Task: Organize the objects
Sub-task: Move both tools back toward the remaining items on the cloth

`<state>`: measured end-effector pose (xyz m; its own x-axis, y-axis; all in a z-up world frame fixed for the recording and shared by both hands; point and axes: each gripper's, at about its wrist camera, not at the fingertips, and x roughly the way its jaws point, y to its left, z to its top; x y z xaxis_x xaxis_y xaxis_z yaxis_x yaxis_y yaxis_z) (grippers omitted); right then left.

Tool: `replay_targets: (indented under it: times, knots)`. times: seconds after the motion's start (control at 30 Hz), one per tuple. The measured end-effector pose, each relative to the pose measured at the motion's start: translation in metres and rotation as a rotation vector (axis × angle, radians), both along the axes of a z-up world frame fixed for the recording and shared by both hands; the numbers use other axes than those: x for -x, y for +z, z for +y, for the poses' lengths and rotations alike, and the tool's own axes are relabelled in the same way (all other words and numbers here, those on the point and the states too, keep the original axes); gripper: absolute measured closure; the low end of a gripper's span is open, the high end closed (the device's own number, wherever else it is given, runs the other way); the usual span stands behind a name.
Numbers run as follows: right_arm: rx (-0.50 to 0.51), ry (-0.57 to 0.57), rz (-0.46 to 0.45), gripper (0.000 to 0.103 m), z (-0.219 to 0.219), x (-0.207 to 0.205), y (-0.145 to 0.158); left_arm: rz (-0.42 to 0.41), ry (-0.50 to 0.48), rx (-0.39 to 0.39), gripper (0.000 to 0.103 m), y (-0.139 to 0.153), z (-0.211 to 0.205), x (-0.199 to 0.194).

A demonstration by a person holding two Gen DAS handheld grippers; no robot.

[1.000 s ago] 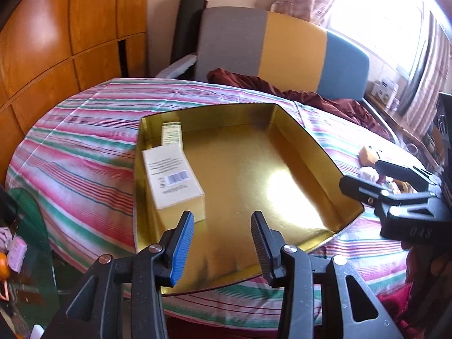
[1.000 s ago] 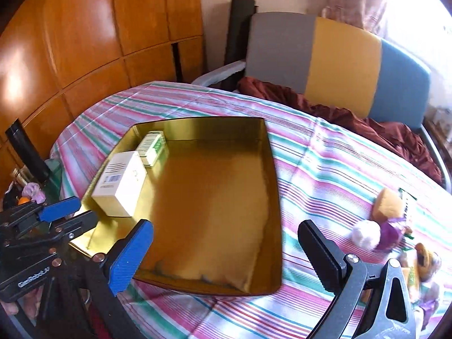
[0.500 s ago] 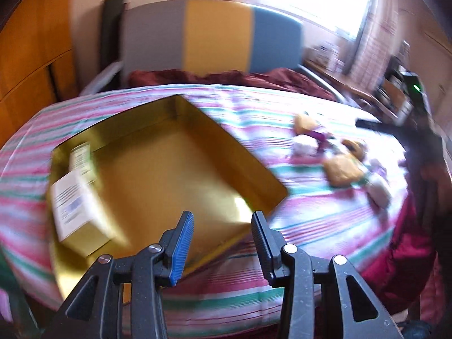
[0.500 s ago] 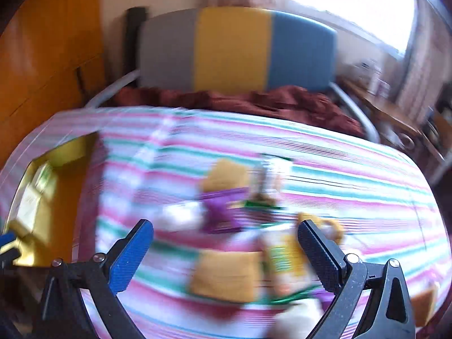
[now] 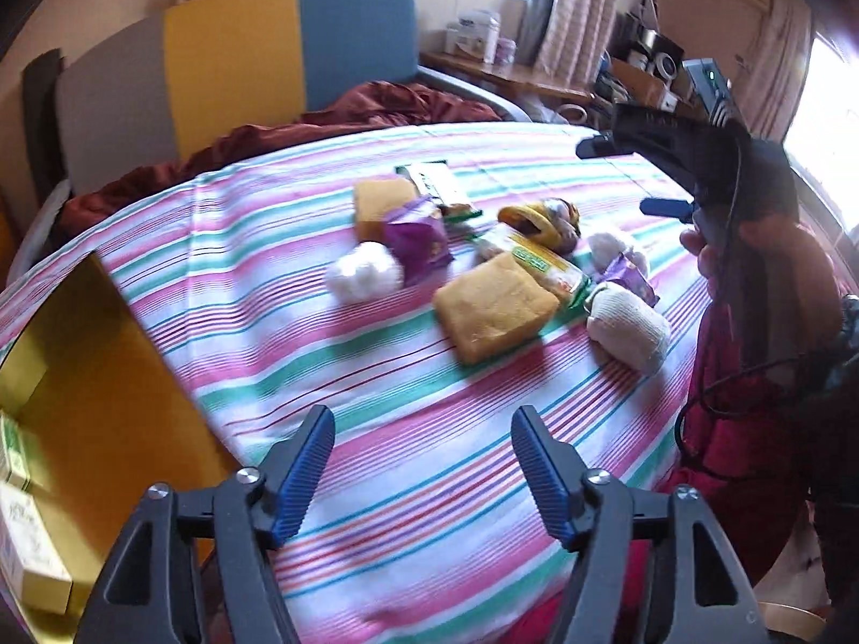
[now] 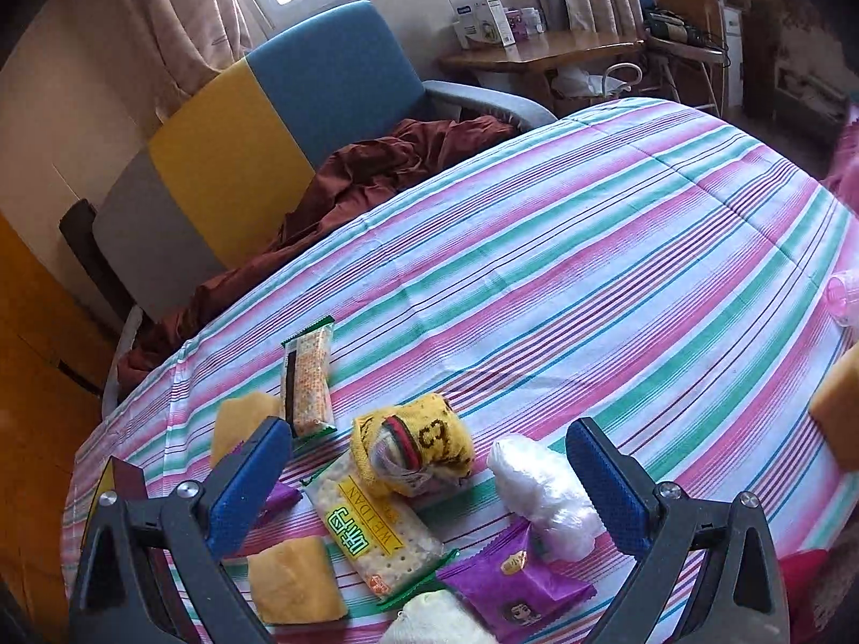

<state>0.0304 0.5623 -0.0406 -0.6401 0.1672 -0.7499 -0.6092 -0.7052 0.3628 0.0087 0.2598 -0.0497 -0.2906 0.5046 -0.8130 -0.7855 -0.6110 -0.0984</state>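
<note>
My left gripper (image 5: 422,429) hovers over bare striped cloth, its jaws opening with nothing between them. The gold tray (image 5: 107,375) lies to its left, with a white box (image 5: 27,553) inside. Ahead is a pile: a yellow sponge (image 5: 491,311), a white sock roll (image 5: 628,327), a purple packet (image 5: 416,236) and a cracker packet (image 5: 542,263). My right gripper (image 6: 429,440) hangs open above this pile, over a yellow sock roll (image 6: 413,445) and the cracker packet (image 6: 376,531), pressing on nothing. It also shows in the left wrist view as the right gripper (image 5: 625,177).
A snack bar (image 6: 308,375), a white plastic bundle (image 6: 542,488) and a second sponge (image 6: 837,408) lie on the striped tablecloth (image 6: 590,241). A grey, yellow and blue chair (image 5: 231,53) with a maroon cloth (image 5: 322,123) stands behind. A hand (image 5: 714,257) holds the right gripper.
Both views swung from the gold tray rightward to the pile of loose items. The left jaws went from narrow to wide. The right jaws stayed wide.
</note>
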Motion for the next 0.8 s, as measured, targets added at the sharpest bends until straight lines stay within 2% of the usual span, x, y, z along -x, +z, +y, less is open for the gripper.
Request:
replay_targets:
  times: [0.1,0.27,0.4,0.5,0.63,0.7,0.8]
  knots:
    - [0.022,0.011,0.003,0.0,-0.001,-0.002,-0.003,0.007,-0.054,0.025,0.023,-0.009,0.025,0.001]
    - [0.062,0.023,0.005,0.0,0.003,-0.003,-0.008,0.013,-0.106,0.049,0.021,-0.019,0.061,0.007]
    - [0.096,0.019,0.015,0.0,0.007,-0.005,-0.01,0.065,-0.16,0.071,0.02,-0.022,0.087,0.008]
    - [0.123,0.02,0.018,0.0,0.01,-0.004,-0.013,0.074,-0.212,0.087,0.019,-0.027,0.105,0.01]
    - [0.134,0.031,0.018,0.0,0.011,-0.002,-0.014,0.068,-0.227,0.111,0.018,-0.039,0.122,0.018]
    - [0.134,0.035,0.018,0.0,0.013,-0.001,-0.014,0.034,-0.216,0.11,0.018,-0.048,0.127,0.024]
    - [0.146,0.038,0.019,0.0,0.015,-0.001,-0.015,-0.012,-0.162,0.038,0.029,-0.055,0.116,0.029]
